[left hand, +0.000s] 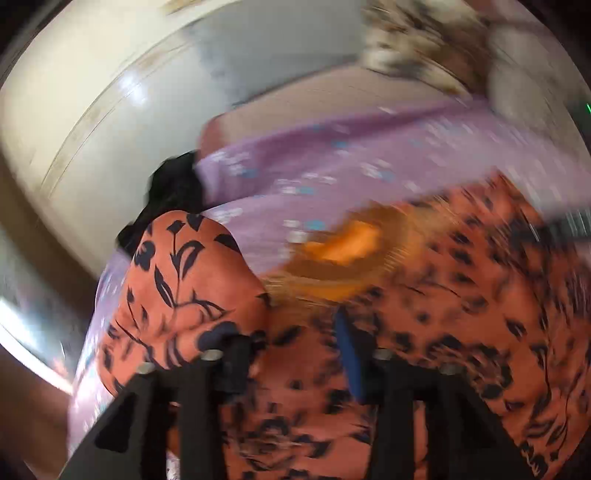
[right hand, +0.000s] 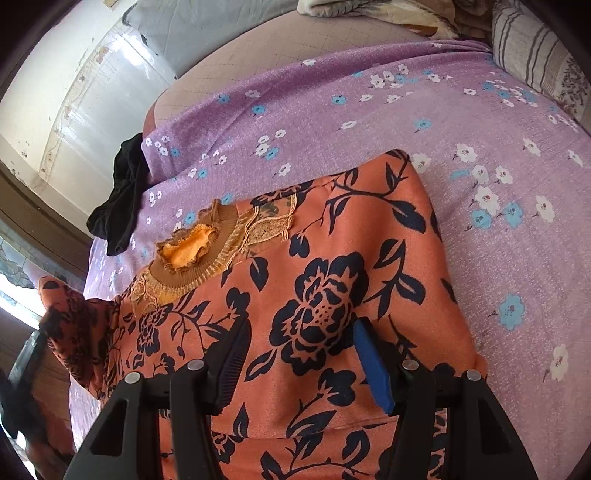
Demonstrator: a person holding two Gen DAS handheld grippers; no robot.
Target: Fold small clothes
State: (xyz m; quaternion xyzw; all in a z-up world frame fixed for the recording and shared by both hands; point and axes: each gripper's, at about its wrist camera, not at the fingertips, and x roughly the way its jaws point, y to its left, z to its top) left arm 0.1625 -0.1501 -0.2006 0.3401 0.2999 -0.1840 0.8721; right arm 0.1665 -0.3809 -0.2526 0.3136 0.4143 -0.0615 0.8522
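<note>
We note orange floral garment [right hand: 332, 266] on bed's lilac sheet [right hand: 369, 110] | right gripper [right hand: 299, 365] fingers spread over it | left gripper [left hand: 295, 354] fingers spread, blurred.

A lilac bedsheet [right hand: 369, 122] printed with white and blue flowers covers the bed. A black cloth [right hand: 122, 199] lies crumpled at its left edge. A striped pillow [right hand: 532, 55] sits at the far right corner, with a pale patterned blanket [right hand: 388, 14] bunched beside it.

Orange floral garment [right hand: 332, 258] on purple bedsheet [right hand: 480, 147], jaws apart above
</note>
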